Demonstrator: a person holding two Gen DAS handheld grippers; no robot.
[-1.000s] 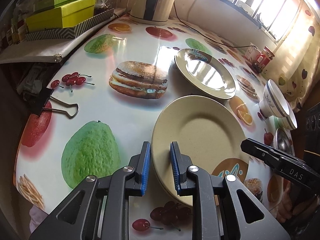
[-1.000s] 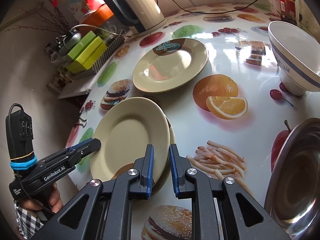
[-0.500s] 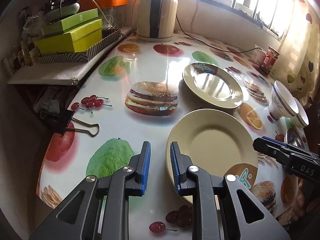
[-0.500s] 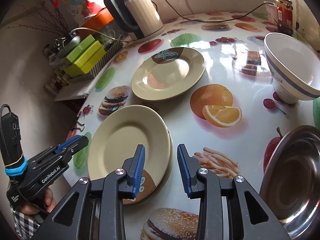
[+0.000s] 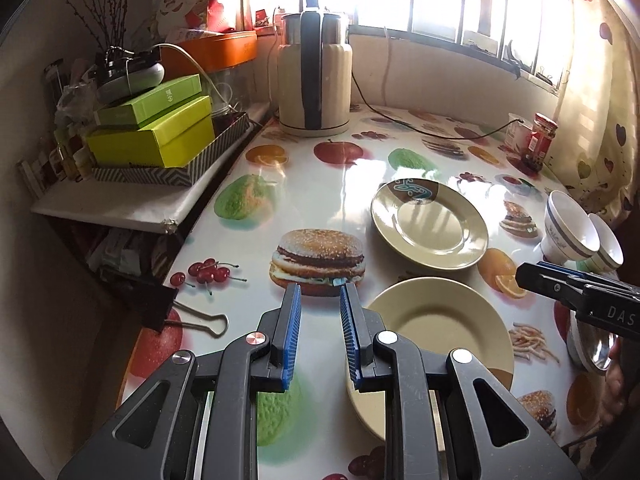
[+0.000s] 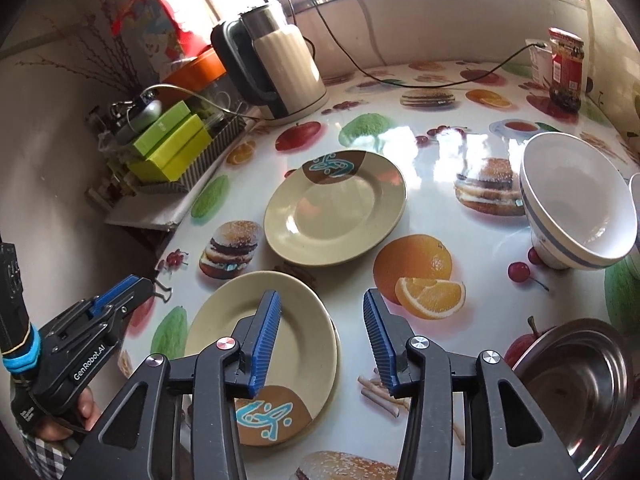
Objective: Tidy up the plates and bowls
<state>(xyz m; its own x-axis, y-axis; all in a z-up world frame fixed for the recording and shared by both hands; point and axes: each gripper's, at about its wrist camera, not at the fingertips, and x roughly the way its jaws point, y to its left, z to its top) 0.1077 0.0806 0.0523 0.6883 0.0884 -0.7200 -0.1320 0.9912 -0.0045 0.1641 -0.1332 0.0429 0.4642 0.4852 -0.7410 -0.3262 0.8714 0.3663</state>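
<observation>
Two beige plates lie stacked [image 5: 440,320] [image 6: 304,332] at the near edge of the fruit-print table [image 5: 320,200]. A third beige plate [image 5: 430,228] [image 6: 336,216] lies alone behind them. Two white blue-striped bowls [image 5: 568,232] [image 6: 576,208] stand at the right, with a steel bowl [image 6: 572,392] nearer. My left gripper [image 5: 320,294] [image 6: 136,284] hovers left of the stack, its pads a narrow gap apart around nothing. My right gripper [image 6: 322,298] [image 5: 532,274] hangs above the stack's right rim. Its jaws are opening and hold nothing.
A cream electric kettle [image 5: 314,76] and its cable stand at the back. Green boxes [image 5: 156,136] sit in a tray on the left shelf. A red-lidded jar [image 6: 564,68] is at the far right. A black binder clip [image 5: 160,308] grips the table's left edge.
Both grippers rose and drew back from the near plates. The right jaws spread apart off the stack's rim. The left pads, earlier at the stack's left rim, now stand clear of it.
</observation>
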